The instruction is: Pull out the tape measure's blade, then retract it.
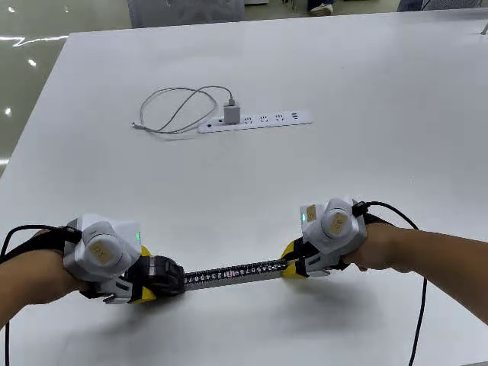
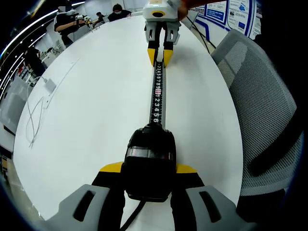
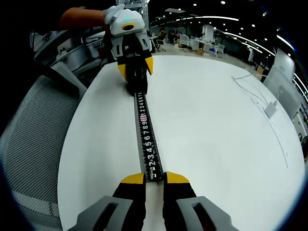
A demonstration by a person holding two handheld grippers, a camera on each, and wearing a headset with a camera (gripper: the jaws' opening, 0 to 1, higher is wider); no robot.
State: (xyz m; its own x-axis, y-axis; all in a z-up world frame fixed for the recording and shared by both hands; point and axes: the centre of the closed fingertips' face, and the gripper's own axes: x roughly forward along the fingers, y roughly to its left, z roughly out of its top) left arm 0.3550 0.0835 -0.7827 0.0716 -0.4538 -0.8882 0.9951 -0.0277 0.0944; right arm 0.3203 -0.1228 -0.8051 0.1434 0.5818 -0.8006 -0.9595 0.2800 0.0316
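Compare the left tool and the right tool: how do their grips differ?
The left tool is shut on the black tape measure case; the right tool is shut on the end of the blade. The left tool's jaws stand wide apart around the case; the right tool's jaws are nearly together on the thin blade. Both have yellow tips and face each other along the blade.

We see a smooth matt counter (image 1: 305,69), a glossy plastic tape measure case (image 2: 150,163) and its metal blade (image 3: 147,139).
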